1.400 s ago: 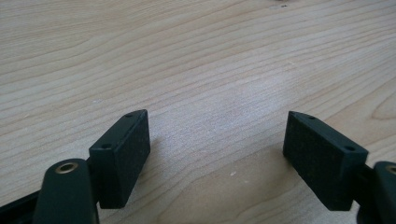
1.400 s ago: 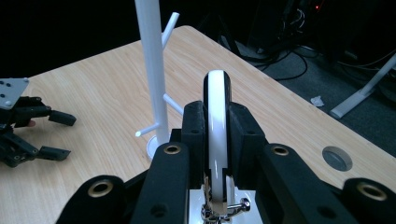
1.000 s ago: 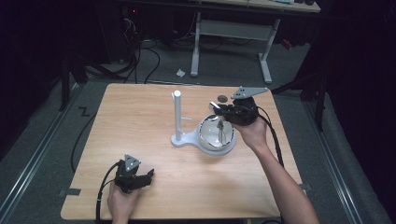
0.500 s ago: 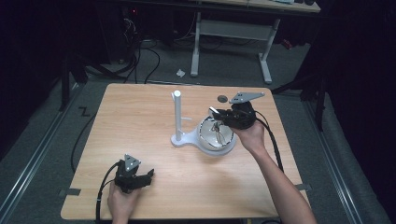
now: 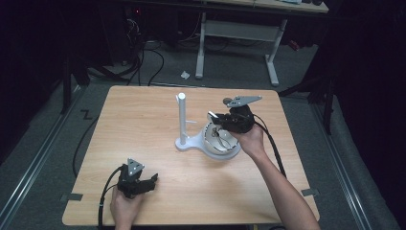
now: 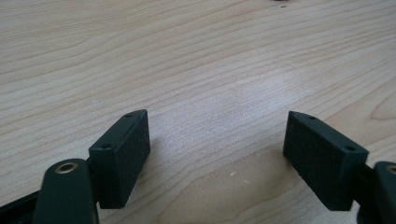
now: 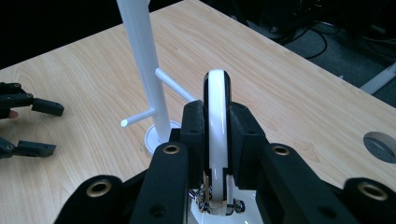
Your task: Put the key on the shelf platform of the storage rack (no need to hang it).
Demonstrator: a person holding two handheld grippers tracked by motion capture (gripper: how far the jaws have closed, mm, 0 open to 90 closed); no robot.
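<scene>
A white mug [image 5: 221,143] lies tilted against the base of a white peg stand [image 5: 182,117] at the middle of the wooden table [image 5: 143,120]. My right gripper [image 5: 221,120] is shut on the mug's handle [image 7: 215,93], whose curved white band stands upright between the two black pads. The stand's post [image 7: 140,56] rises just beyond and to the left, with two short pegs sticking out low down. My left gripper [image 5: 152,181] rests near the table's front left edge. It is open, with bare wood between its fingers [image 6: 123,154].
A round grey hole [image 7: 379,144] is set in the tabletop at the far right, behind my right gripper [image 7: 215,121]. My left gripper [image 7: 28,126] shows far off at the left of the right gripper view. Beyond the table are desk legs and cables on a dark floor.
My right gripper has sunk a little toward the table with the mug still in it. The left gripper has stayed put.
</scene>
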